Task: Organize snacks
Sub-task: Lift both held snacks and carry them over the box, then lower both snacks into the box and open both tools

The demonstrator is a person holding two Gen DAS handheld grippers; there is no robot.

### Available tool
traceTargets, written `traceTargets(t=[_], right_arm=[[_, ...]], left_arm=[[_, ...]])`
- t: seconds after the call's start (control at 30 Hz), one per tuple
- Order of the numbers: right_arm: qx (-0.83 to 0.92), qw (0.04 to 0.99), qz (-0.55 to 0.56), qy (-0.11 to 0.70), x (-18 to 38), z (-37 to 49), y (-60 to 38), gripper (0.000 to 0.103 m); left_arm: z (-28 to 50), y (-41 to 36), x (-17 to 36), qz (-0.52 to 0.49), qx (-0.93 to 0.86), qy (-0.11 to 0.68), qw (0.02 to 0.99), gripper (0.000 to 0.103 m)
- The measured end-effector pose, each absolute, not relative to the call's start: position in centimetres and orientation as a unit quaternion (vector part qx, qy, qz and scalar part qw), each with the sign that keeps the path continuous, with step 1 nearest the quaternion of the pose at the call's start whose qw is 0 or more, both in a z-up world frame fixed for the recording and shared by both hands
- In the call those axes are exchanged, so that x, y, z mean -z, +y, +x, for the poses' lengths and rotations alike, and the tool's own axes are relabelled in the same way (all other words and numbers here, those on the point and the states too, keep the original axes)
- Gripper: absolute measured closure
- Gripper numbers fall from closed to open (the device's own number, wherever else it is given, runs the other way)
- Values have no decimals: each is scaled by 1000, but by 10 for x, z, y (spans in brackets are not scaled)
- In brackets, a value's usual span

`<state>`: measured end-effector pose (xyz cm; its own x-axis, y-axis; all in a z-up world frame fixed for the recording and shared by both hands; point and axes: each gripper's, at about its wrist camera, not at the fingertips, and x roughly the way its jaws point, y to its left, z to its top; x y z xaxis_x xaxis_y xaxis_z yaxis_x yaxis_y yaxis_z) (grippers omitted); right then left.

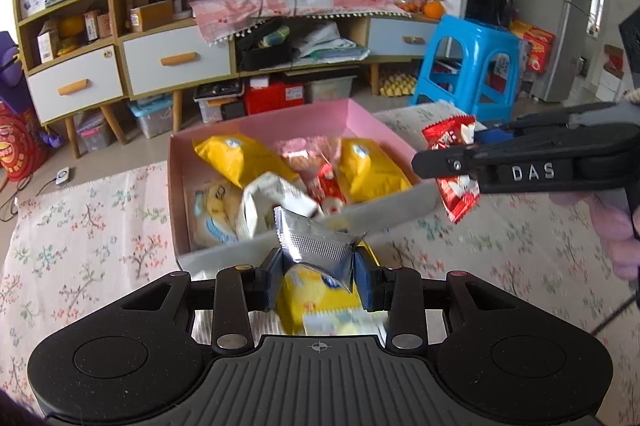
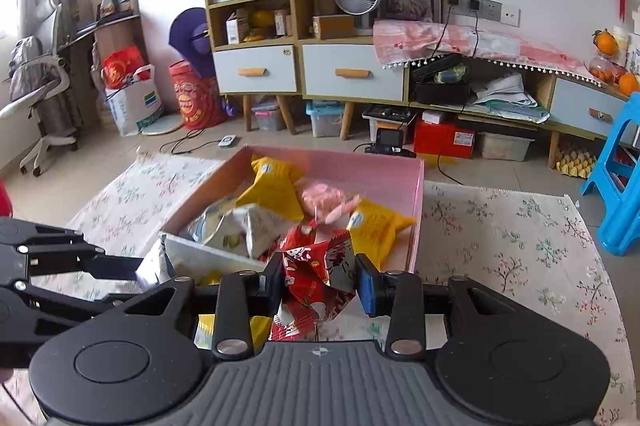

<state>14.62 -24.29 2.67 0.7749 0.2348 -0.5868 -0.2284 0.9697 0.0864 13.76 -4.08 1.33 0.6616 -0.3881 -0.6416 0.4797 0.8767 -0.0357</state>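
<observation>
A pink box (image 1: 356,118) (image 2: 372,166) sits on the floral tablecloth and holds yellow, pink, white and red snack packets. My left gripper (image 1: 318,276) is shut on a yellow snack packet (image 1: 316,302) with a silver crimped end, just in front of the box's near wall. My right gripper (image 2: 320,280) is shut on a red snack packet (image 2: 316,278), also close to the box's near wall. In the left wrist view the right gripper (image 1: 452,162) comes in from the right with the red snack packet (image 1: 456,194) hanging beside the box's right corner.
The floral tablecloth (image 1: 88,226) (image 2: 520,246) spreads around the box. A blue plastic stool (image 1: 468,66) (image 2: 620,186) stands beyond the table at the right. Cabinets with drawers, a fan and storage bins line the far wall.
</observation>
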Motion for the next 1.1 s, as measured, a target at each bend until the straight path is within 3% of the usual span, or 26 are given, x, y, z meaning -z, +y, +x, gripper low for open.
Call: traceTargets(t=[0.4,1.1], right_arm=[[-90,946,45,309,-40,178,-247,78],[-20,939,64,337,-7,272,-264,75]], left_arm=[[186,-26,-9,43,161,343,925,68],[250,-36,10,86,149,344,923,65]])
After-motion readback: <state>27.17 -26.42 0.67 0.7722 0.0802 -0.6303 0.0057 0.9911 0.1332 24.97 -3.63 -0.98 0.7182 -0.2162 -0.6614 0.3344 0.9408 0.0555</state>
